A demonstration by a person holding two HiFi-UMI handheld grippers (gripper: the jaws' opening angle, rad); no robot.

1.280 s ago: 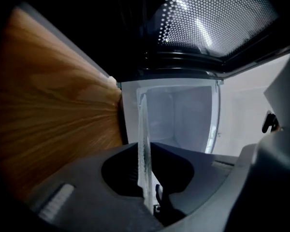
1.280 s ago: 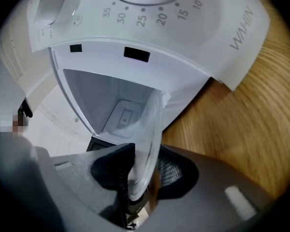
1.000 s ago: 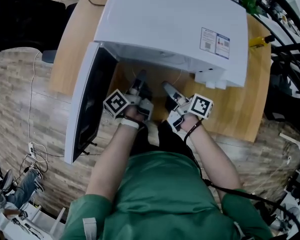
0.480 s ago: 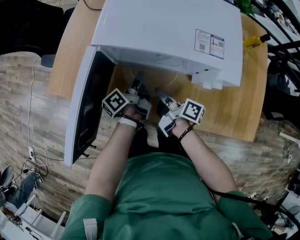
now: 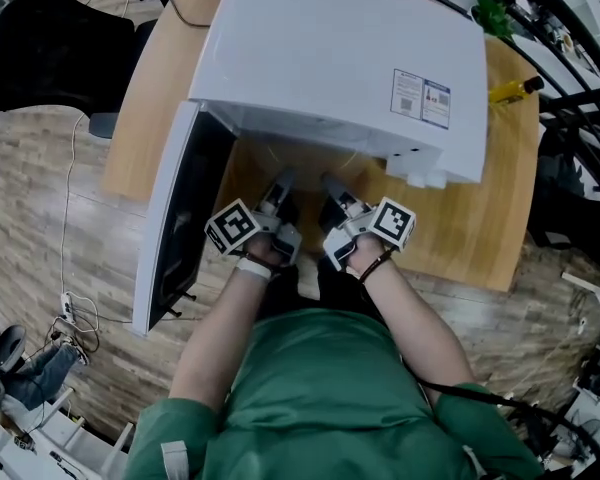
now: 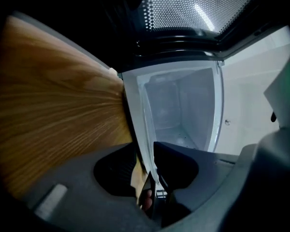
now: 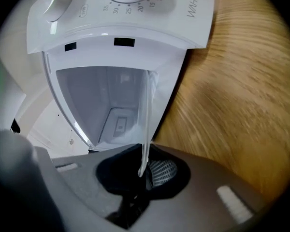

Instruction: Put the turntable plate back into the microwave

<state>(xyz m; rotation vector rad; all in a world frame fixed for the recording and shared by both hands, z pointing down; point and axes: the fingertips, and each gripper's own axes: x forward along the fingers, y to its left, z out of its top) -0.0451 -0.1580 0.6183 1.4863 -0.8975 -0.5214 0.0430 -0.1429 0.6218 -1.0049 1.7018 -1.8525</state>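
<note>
Holding the glass turntable plate (image 6: 179,110) at the mouth of the white microwave (image 5: 350,48), door (image 5: 180,218) swinging wide to the left above the wooden bench (image 5: 460,228)

Pinching one rim of the plate in the left hand-held gripper (image 6: 146,151), jaws standing narrow and pressing on the glass from both sides

Closing the right hand-held gripper (image 7: 144,170) around the opposite rim, glass edge already sitting between the jaws, pads not yet looking firmly seated on it

Pointing both tools side by side toward the opening, tips reaching just under the front edge of the oven in the head view, the clear plate itself barely showing there

Looking through the glass into the pale cavity beyond, which suggests the plate is hanging in front of the chamber and not resting on its floor

Judging the job as roughly midway: door already open, plate already lifted and lined up with the opening, second grip just being secured

Leaving the main work undone: carrying the plate inside, lowering it level onto the centre of the floor, letting go on both sides and backing out
</note>
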